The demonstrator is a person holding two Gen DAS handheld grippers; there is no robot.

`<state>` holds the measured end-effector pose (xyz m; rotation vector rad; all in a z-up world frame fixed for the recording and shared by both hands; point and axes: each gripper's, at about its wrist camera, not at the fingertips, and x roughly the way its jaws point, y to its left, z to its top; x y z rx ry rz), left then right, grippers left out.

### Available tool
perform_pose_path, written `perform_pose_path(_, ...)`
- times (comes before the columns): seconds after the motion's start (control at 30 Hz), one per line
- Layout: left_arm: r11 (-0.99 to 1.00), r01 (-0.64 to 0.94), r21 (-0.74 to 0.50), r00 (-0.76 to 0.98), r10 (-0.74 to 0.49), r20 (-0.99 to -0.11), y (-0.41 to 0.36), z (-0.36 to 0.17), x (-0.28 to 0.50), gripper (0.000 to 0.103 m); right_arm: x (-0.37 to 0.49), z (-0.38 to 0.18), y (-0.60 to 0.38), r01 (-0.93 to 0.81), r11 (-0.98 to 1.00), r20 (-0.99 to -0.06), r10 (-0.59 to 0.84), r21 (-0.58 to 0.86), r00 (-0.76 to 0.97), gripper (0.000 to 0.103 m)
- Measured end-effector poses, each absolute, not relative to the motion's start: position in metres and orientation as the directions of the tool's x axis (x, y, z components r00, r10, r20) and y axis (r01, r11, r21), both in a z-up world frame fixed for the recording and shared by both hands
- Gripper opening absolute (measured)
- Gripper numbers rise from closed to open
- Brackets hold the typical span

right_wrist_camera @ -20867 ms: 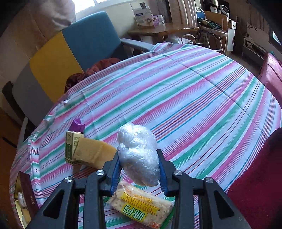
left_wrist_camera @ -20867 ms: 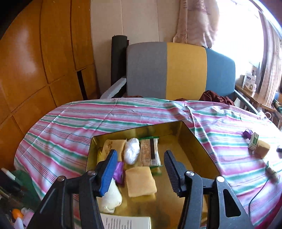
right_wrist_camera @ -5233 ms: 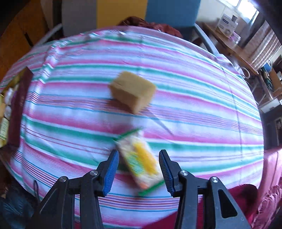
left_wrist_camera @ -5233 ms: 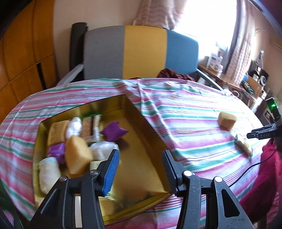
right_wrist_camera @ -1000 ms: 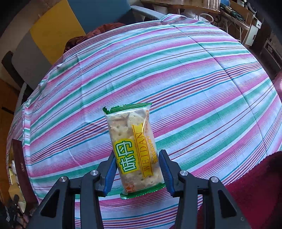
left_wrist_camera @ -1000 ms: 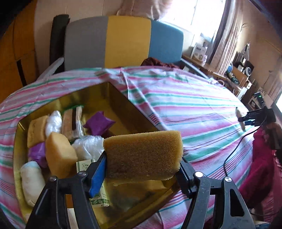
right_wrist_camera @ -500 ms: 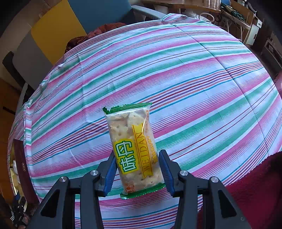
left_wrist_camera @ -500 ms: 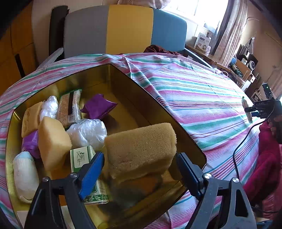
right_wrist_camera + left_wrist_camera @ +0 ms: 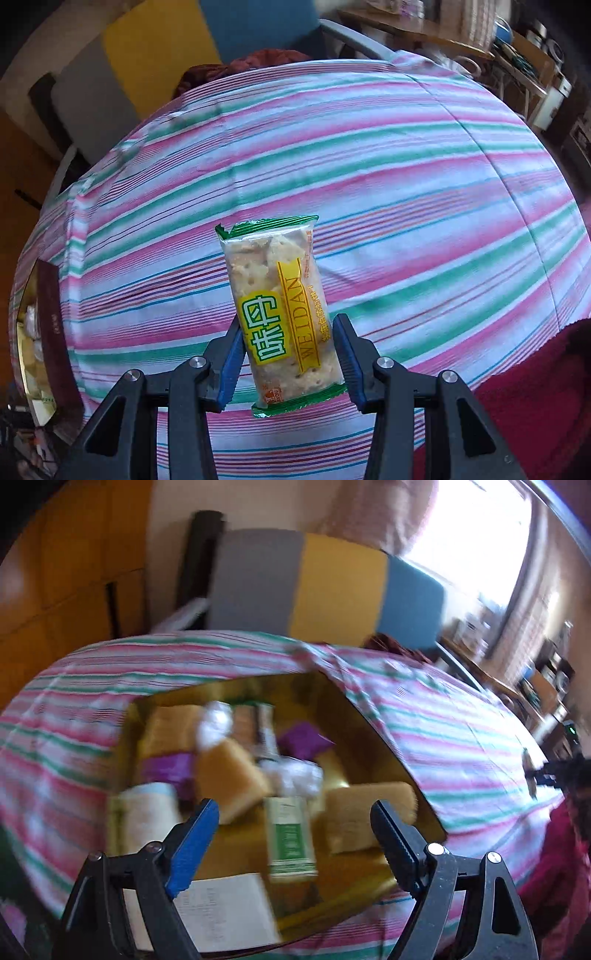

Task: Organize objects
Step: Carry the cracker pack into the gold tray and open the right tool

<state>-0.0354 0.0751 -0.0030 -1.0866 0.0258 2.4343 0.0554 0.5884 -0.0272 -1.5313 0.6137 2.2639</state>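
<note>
In the left wrist view a gold box (image 9: 373,734) lies open on the striped tablecloth. It holds several items, among them a tan sponge (image 9: 365,818) at its right front corner, another sponge (image 9: 231,775), a green and white carton (image 9: 290,836), purple packets and white wrapped lumps. My left gripper (image 9: 293,829) hangs open above the box's front, nothing between its fingers. In the right wrist view my right gripper (image 9: 287,360) is shut on a packet of crackers (image 9: 282,314) with a green and yellow wrapper, held above the cloth. The box (image 9: 35,332) shows at the far left edge.
A grey, yellow and blue chair (image 9: 325,590) stands behind the round table. A white paper sheet (image 9: 221,912) lies at the box's front. A dark red sleeve (image 9: 535,406) is at the lower right. Shelves and clutter stand by the window on the right.
The left gripper has let go of the tan sponge, which now lies in the box, and has pulled back and up. The right gripper keeps the cracker packet and has shifted sideways over the cloth.
</note>
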Motion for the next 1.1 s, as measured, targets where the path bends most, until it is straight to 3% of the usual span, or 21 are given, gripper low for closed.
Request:
perform_pose_path(0.27, -0.946, -0.286, -0.155, -0.636, 0.308, -0.707, 0.041, -0.002, -0.039, 0.085, -0.02, 0.03, 0.398, -0.063, -0.972, -0.86, -0.167, 0.224, -0.482, 0.047)
perform_pose_path(0.4, -0.949, -0.272, -0.16, -0.638, 0.303, -0.708, 0.036, -0.004, -0.038, 0.085, -0.053, 0.037, 0.295, 0.157, -0.958, -0.846, -0.285, 0.239, -0.45, 0.047)
perform_pose_path(0.5, -0.948, -0.274, -0.161, -0.642, 0.305, -0.703, 0.033, -0.004, -0.034, 0.085, -0.075, 0.027, 0.238, 0.249, -0.947, -0.862, -0.294, 0.204, -0.413, 0.047)
perform_pose_path(0.83, -0.954, -0.24, -0.18, -0.638, 0.295, -0.712, 0.023, -0.014, -0.036, 0.085, -0.131, -0.039, 0.18, 0.235, -0.964, -0.938, -0.194, 0.128, -0.288, 0.047)
perform_pose_path(1.1, -0.968, -0.181, -0.174, -0.637, 0.25, -0.729, 0.014, -0.022, -0.044, 0.085, -0.135, -0.046, 0.182, 0.207, -0.963, -0.924, -0.229, 0.17, -0.307, 0.047)
